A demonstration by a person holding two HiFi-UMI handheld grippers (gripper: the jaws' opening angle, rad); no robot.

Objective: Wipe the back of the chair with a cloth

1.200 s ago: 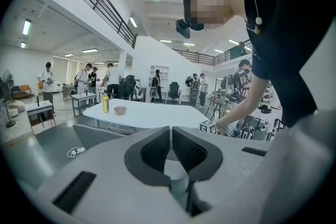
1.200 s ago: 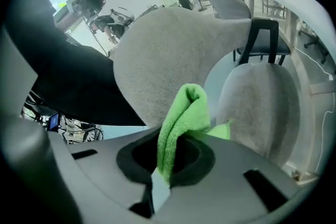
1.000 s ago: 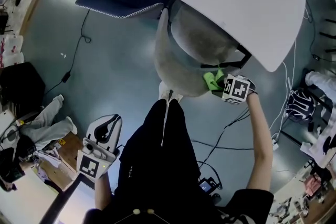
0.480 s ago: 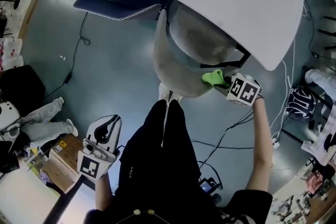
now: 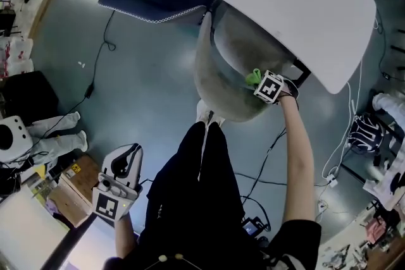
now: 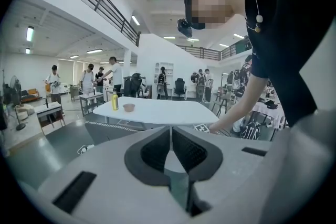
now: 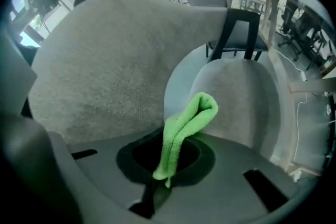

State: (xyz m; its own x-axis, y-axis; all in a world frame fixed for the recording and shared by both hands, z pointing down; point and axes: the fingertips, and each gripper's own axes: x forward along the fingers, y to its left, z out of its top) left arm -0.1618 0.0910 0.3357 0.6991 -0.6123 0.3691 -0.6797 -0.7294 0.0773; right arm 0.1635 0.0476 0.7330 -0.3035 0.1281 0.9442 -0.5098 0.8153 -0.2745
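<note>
At the top edge of the chair point(image 5: 212, 82), on the end nearest the white table point(image 5: 297, 0), the person is reaching out at arm's length with the right gripper point(image 7: 167, 160). Its 2 jaws are pinching the lower end of a green cloth point(image 7: 185, 120). The cloth is rising out of the jaws as a folded strip, and its rounded fold is flopping forward over the grey upholstery. A fuzzy stretch of the chair is spreading to its left and a paler, smoother curve to its right. Whether the fold is actually touching the fabric I am not able to tell from here; it is looking just clear of it.

The left gripper point(image 6: 170, 136) is hanging low beside the person's leg, well apart from the chair. Its jaws are pressing together with nothing between them.

The cloth is looking light, soft and limp, so it is likely going to bend wherever it meets the upholstery rather than push back. A pinch low on the strip, as now, is leaving a loose fold free to drag across the back. My guess is that the rough fabric is going to catch the cloth more than let it slide, so that pinch is needing to be firm. The chair, tucked under the table's edge, is seeming heavy enough to stay put under a wipe.
</note>
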